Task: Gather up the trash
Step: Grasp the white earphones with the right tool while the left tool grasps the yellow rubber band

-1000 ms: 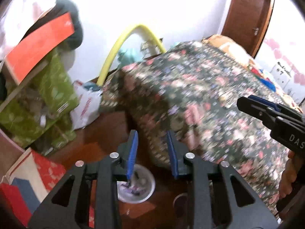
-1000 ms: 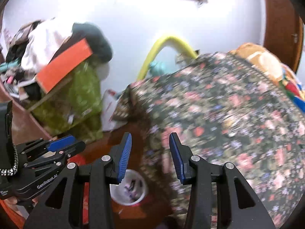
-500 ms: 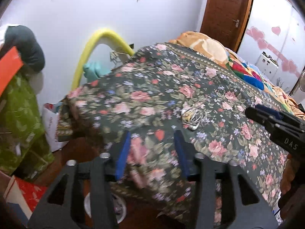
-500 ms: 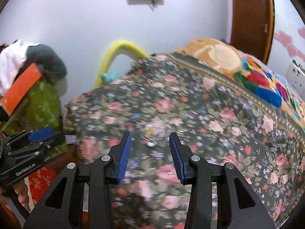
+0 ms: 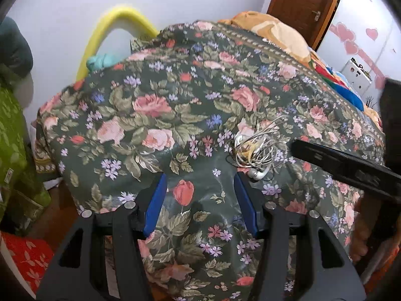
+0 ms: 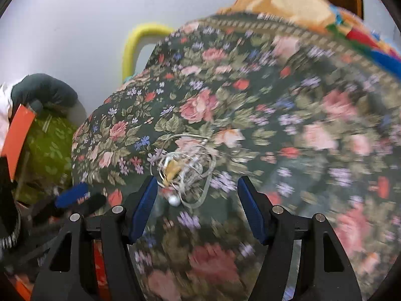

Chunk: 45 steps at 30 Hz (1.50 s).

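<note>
A tangle of white earphone cable (image 5: 258, 150) with a yellowish scrap in it lies on the dark floral bedspread (image 5: 150, 115). My left gripper (image 5: 199, 183) hovers over the spread with its jaws opening and nothing between them; the tangle sits just past its right fingertip. At the right edge of that view the right gripper (image 5: 338, 165) reaches in. In the right wrist view, blurred by motion, the cable tangle (image 6: 185, 168) lies just ahead of my right gripper (image 6: 197, 188), close to its left finger. Those jaws are opening, pads apart from the cable. The left gripper (image 6: 75, 198) shows lower left.
A yellow foam arch (image 5: 112, 25) and a teal cloth (image 5: 100, 60) stand behind the bed by the white wall. Green bags (image 5: 12, 138) and a red patterned box (image 5: 25, 258) crowd the floor at left. An orange blanket (image 5: 275, 30) and a wooden door (image 5: 300, 5) lie beyond.
Both grippers swung from the floor, where a white bin stood, up over the bed. The earphone tangle has come close in both views. Both pairs of jaws stand wider.
</note>
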Each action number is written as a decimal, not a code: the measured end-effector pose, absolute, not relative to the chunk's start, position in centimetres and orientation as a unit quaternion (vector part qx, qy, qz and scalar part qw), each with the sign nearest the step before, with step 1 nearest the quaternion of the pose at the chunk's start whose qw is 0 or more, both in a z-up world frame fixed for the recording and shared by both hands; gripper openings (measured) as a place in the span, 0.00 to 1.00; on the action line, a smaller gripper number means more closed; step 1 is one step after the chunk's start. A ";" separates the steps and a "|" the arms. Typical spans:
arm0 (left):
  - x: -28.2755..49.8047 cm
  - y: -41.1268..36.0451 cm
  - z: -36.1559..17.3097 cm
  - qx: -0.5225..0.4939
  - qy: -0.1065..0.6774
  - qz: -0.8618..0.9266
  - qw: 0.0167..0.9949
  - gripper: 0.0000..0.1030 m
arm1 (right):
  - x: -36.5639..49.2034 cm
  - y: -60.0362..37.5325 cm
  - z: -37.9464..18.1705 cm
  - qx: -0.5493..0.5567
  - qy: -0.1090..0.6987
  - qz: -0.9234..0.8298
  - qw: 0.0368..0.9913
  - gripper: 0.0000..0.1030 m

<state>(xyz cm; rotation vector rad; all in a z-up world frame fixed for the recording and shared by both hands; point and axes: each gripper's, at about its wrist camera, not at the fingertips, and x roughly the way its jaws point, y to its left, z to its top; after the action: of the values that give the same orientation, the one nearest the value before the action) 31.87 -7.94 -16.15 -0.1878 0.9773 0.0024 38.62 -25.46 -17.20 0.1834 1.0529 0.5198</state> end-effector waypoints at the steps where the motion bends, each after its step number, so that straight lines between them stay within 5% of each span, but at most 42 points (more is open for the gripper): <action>1: 32.0 -8.0 -16.4 -0.089 0.471 0.002 0.878 0.53 | 39.1 -25.1 -17.8 0.090 0.503 0.246 0.824 0.61; 3: 31.9 -7.9 -16.8 -0.088 0.474 0.004 0.876 0.53 | 40.0 -24.2 -19.2 0.105 0.514 0.256 0.812 0.55; 5: 31.9 -7.8 -17.0 -0.087 0.477 0.003 0.875 0.53 | 40.3 -23.5 -20.3 0.106 0.525 0.263 0.802 0.19; 7: 31.8 -7.9 -17.1 -0.077 0.481 0.006 0.873 0.53 | 40.0 -23.3 -20.4 0.102 0.523 0.269 0.802 0.08; 33: 28.8 -17.3 -16.1 -0.062 0.507 -0.083 0.856 0.53 | 31.9 -35.4 -10.8 0.088 0.412 0.229 0.878 0.05; 45: 31.5 -23.9 -18.4 -0.031 0.523 -0.121 0.843 0.53 | 29.5 -40.7 -15.1 0.086 0.454 0.149 0.875 0.05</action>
<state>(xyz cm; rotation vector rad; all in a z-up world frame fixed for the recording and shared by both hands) 31.46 -23.87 -18.38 -0.0658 1.1039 -0.2552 29.54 -40.72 -15.08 0.1788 0.9472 0.3102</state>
